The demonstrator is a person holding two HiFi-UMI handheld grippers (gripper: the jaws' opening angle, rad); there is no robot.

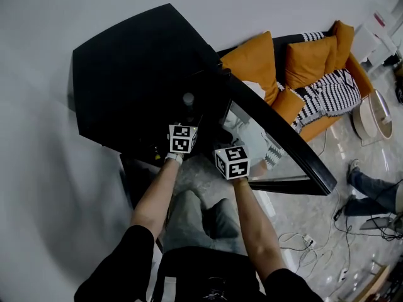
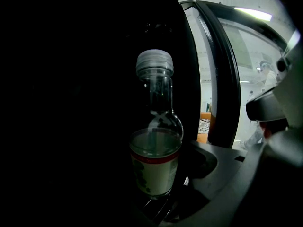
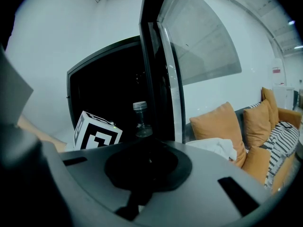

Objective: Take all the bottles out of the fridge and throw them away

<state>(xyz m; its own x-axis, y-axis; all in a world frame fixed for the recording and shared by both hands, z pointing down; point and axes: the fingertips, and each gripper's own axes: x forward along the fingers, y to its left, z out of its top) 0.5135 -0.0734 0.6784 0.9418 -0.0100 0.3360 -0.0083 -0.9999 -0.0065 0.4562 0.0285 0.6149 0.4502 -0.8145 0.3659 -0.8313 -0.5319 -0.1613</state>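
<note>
Pinching bottle (image 2: 155, 126), left hand-held gripper (image 2: 156, 202), label (image 2: 154, 174) seen there only, right hand-held gripper (image 3: 144, 164) closed

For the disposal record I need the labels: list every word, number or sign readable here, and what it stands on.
Nothing here can be read.
bottle label: red band and greenish print, too blurred to read.
marker cubes: black-and-white square patterns only, no words.
red wall sign: too small to read.
</note>
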